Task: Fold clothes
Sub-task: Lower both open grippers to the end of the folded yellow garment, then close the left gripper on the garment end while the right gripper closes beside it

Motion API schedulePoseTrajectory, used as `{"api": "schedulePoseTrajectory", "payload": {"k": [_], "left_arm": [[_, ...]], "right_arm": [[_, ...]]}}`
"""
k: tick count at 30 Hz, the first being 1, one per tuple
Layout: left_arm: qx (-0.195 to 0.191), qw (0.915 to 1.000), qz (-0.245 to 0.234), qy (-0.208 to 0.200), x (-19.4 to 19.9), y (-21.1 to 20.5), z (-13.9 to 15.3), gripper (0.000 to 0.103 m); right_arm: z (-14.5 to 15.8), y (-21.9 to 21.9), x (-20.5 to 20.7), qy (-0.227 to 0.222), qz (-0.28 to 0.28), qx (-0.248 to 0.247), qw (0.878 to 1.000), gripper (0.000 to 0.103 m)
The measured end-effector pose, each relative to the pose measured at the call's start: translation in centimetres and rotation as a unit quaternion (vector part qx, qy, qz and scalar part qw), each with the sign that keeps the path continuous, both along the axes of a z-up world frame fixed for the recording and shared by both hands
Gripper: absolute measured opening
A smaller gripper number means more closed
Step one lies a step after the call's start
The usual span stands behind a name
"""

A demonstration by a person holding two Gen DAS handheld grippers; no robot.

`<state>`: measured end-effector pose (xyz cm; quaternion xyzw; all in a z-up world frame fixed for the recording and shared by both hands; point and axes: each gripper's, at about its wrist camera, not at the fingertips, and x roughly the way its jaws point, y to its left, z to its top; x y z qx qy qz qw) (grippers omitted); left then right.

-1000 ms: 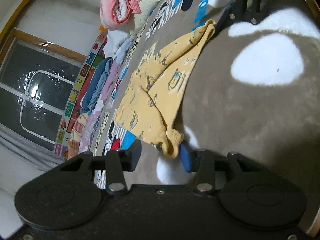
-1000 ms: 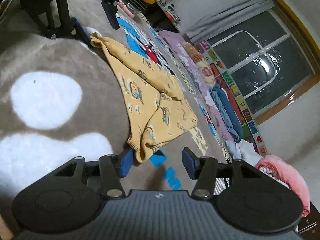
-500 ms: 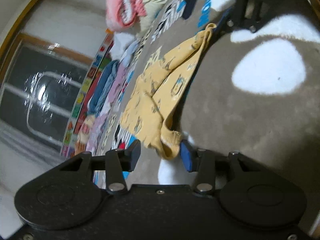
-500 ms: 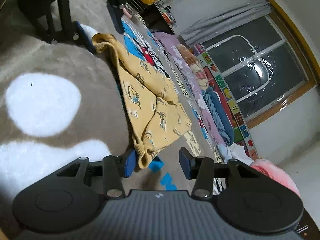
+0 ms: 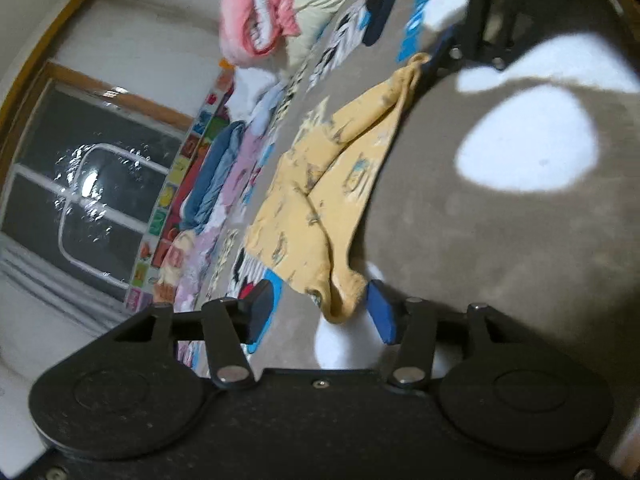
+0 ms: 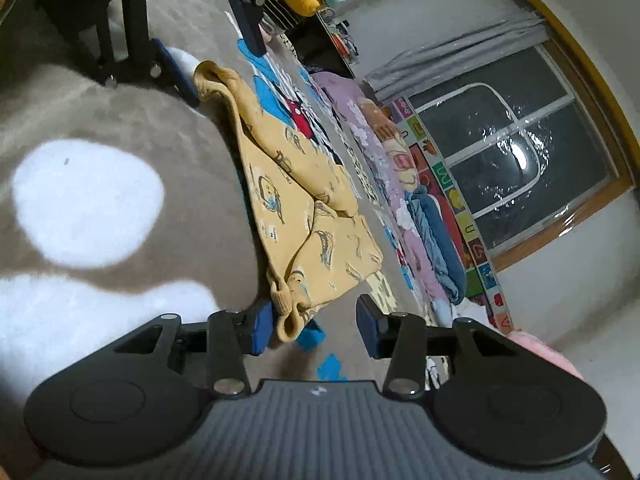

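Yellow garment: printed, lying folded lengthwise on the grey-brown rug
Left gripper: jaws opening, half spread around the garment's near cuff, wider than a second ago
Right gripper: half open, left pad touching the opposite cuff, slightly narrower than before
Garment position: unchanged

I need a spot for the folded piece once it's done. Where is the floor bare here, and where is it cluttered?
Bare: the grey rug beside the yellow garment, on its side away from the window, white patches included. Crowded: the strip under the window, lined with folded clothes, and the pink bedding pile beyond. Each claw sits at a garment end.
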<state>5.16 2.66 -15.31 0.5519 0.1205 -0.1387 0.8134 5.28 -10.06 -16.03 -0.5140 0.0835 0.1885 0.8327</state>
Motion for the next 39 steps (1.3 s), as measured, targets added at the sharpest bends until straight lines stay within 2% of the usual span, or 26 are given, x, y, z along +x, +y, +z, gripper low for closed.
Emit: {"api": "schedulePoseTrajectory", "payload": {"k": [3,7,10,14,18,22,27,28,30,31,32,35,39], "left_arm": [[-0.023,0.9997,0.003,0.001,0.8,-1.2,-0.2,0.051],[-0.027,0.9995,0.018,0.004,1.8,-1.7,-0.2,0.051],[0.01,0.9997,0.023,-0.001,1.2,-0.6,-0.2,0.051],[0.037,0.9988,0.03,-0.009,0.9,0.9,-0.3,0.051],[0.043,0.9987,0.02,-0.018,0.7,1.3,-0.4,0.051],[0.043,0.9987,0.001,-0.028,1.1,0.9,-0.8,0.045],[0.043,0.9979,-0.017,-0.046,1.2,0.8,-1.1,0.041],[0.043,0.9978,-0.019,-0.048,1.2,0.8,-1.2,0.039],[0.04,0.9981,-0.019,-0.044,1.3,0.7,-1.4,0.03],[0.038,0.9984,-0.017,-0.038,1.3,0.6,-1.5,0.016],[0.037,0.9987,-0.015,-0.032,1.4,0.5,-1.6,0.006],[0.029,0.9994,-0.007,-0.017,1.5,0.3,-1.6,0.005],[0.014,0.9998,-0.004,-0.011,0.4,0.7,-0.5,0.004]], "right_arm": [[0.1,-0.6,-0.3,0.005,-0.01,0.018,1.0,0.046],[0.0,-0.3,0.1,0.008,-0.023,0.035,0.999,0.046],[0.1,-0.7,0.2,0.01,-0.028,0.042,0.999,0.047],[0.2,-1.2,0.3,0.009,-0.032,0.047,0.998,0.048],[0.1,-1.2,0.4,0.006,-0.029,0.044,0.999,0.047],[-0.1,-1.0,0.6,0.0,-0.015,0.033,0.999,0.046],[0.1,-1.0,1.0,0.009,-0.008,0.037,0.999,0.038],[0.1,-1.0,1.1,0.012,-0.005,0.037,0.999,0.034],[0.2,-0.9,1.1,0.026,0.001,0.039,0.999,0.022],[0.2,-0.9,1.1,0.036,0.004,0.04,0.999,0.014],[0.3,-0.8,1.1,0.046,0.005,0.047,0.998,0.012],[0.8,-0.7,1.4,0.07,-0.001,0.078,0.995,0.009],[1.7,-0.6,0.5,0.073,0.005,0.091,0.993,0.008]]}}
